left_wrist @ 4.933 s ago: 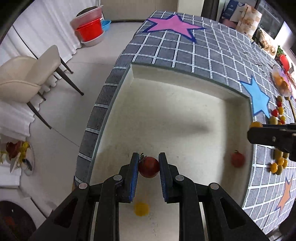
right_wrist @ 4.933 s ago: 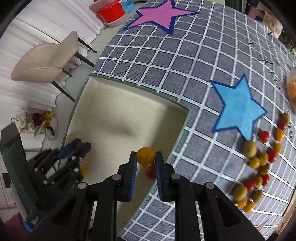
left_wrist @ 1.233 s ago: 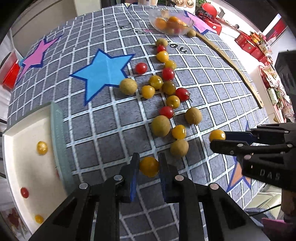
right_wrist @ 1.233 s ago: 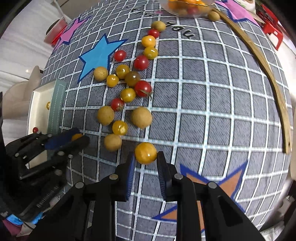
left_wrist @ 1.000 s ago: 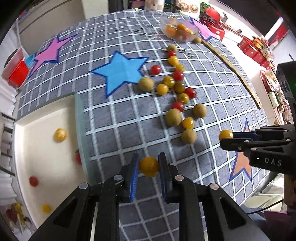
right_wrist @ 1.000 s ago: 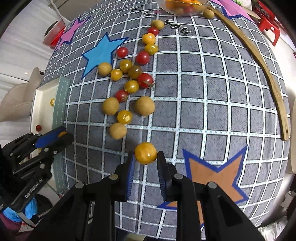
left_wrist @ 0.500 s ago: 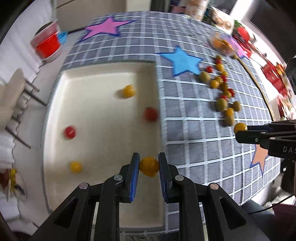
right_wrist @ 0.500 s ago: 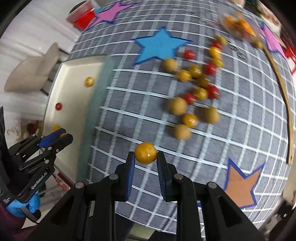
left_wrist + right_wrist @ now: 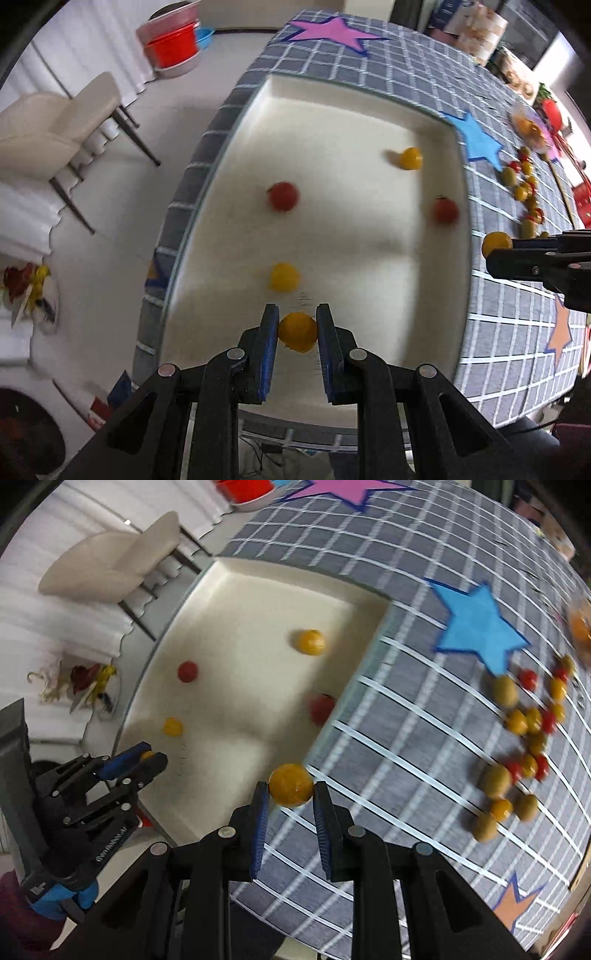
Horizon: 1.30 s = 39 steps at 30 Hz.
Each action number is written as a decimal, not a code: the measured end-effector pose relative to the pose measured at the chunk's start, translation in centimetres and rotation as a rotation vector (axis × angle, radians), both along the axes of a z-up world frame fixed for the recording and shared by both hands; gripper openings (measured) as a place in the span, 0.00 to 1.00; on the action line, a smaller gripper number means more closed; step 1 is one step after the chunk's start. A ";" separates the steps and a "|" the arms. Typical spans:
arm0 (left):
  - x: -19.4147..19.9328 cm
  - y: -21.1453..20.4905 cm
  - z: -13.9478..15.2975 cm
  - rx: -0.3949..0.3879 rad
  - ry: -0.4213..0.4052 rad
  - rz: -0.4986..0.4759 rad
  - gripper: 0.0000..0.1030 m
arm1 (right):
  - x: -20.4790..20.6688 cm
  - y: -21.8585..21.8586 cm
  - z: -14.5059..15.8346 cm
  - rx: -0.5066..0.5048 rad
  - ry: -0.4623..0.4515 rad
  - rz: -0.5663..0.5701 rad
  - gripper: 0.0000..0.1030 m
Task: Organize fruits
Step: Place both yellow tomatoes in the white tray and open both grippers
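The left gripper (image 9: 297, 332) pinches a yellow cherry tomato (image 9: 297, 331) between its blue-padded fingers, held above the near part of a cream tray (image 9: 354, 110) that sits on a grey checked tablecloth (image 9: 517, 295). Four fruits lie apart from one another on the tray floor: a yellow tomato (image 9: 283, 277) just beyond the left fingertips, a red tomato (image 9: 283, 196) farther in, a second yellow tomato (image 9: 410, 158) near the far right corner, and a stemmed red tomato (image 9: 445, 209) close to the right wall. The right gripper (image 9: 290, 795) is clamped on an orange-yellow tomato (image 9: 291, 785) and hangs over the tray's right edge, where the rim meets the cloth; in the left wrist view it enters from the right with that fruit at its tip. A loose cluster of fruits (image 9: 517, 746), red, yellow and olive-brown, is strewn on the cloth to the right, past a blue star (image 9: 480, 627). A beige chair (image 9: 110, 557) stands on the floor beyond the table
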<state>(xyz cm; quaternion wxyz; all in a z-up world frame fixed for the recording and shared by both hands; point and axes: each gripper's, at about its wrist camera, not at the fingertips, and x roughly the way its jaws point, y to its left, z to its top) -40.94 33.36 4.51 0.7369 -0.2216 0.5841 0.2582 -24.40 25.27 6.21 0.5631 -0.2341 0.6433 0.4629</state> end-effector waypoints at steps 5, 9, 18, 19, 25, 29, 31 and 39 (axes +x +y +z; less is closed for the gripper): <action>-0.2 0.6 -1.1 0.009 0.020 0.019 0.22 | -1.2 2.1 -0.9 -0.023 0.002 0.045 0.25; -0.3 0.7 -1.7 0.009 0.027 0.023 0.22 | -1.3 3.6 -2.1 -0.047 -0.001 0.063 0.25; -0.1 0.7 -2.8 0.001 0.043 0.025 0.22 | -1.8 5.5 -4.6 -0.104 -0.027 0.076 0.25; -0.1 0.7 -2.8 0.004 0.044 0.023 0.22 | -1.8 5.5 -4.8 -0.109 -0.027 0.075 0.25; 0.1 0.4 -2.9 0.027 0.054 0.004 0.22 | -2.4 6.5 -5.2 -0.108 -0.040 0.083 0.27; 0.3 -0.2 -2.7 0.045 0.065 -0.007 0.22 | -3.0 7.0 -5.3 -0.106 -0.043 0.086 0.26; 0.4 -0.5 -2.6 0.048 0.069 -0.009 0.22 | -2.9 6.9 -5.1 -0.107 -0.039 0.086 0.27; 0.3 -1.1 -1.8 0.092 0.083 -0.021 0.73 | -2.1 6.0 -2.7 -0.044 -0.037 0.066 0.61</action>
